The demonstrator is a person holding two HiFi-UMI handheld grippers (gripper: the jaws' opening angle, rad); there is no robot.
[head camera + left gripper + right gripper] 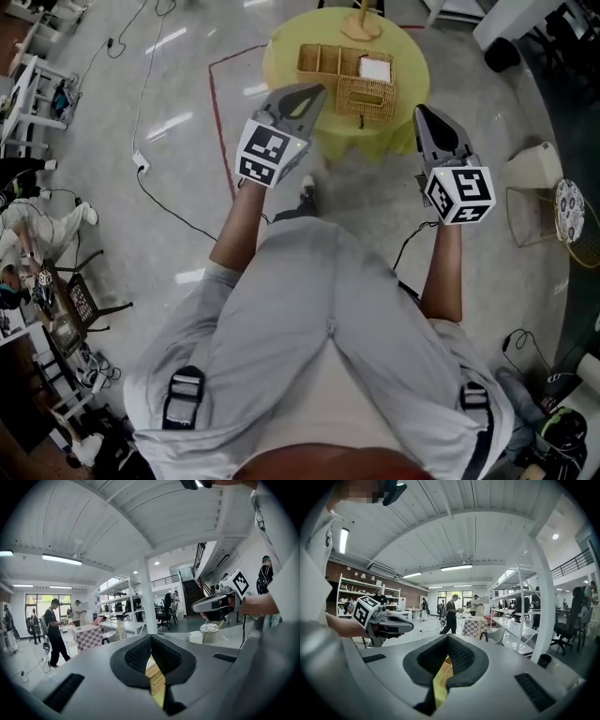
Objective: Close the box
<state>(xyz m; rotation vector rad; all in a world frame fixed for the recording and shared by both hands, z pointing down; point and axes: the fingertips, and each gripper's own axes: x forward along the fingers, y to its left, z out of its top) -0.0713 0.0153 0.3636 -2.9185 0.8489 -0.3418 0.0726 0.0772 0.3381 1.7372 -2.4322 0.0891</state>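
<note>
Head view: box (366,97) beyond left tool (315,92) and right tool (424,113), both closed, empty.

1. One round desk (281,52), draped in a yellow-green cloth.
2. One wicker box (330,59) on the desk.
3. One white square item (374,68) lying in the box.
4. One wooden stand (361,25) at the desk's far edge.
5. Two claws, one per hand: left claw (309,94) and right claw (427,117).
6. Two marker cubes, one on each claw: left cube (270,153) and right cube (459,194).
7. One stool (569,211) with a patterned round seat, on the floor at the right.
8. One white bin (534,167) near the stool.
</note>
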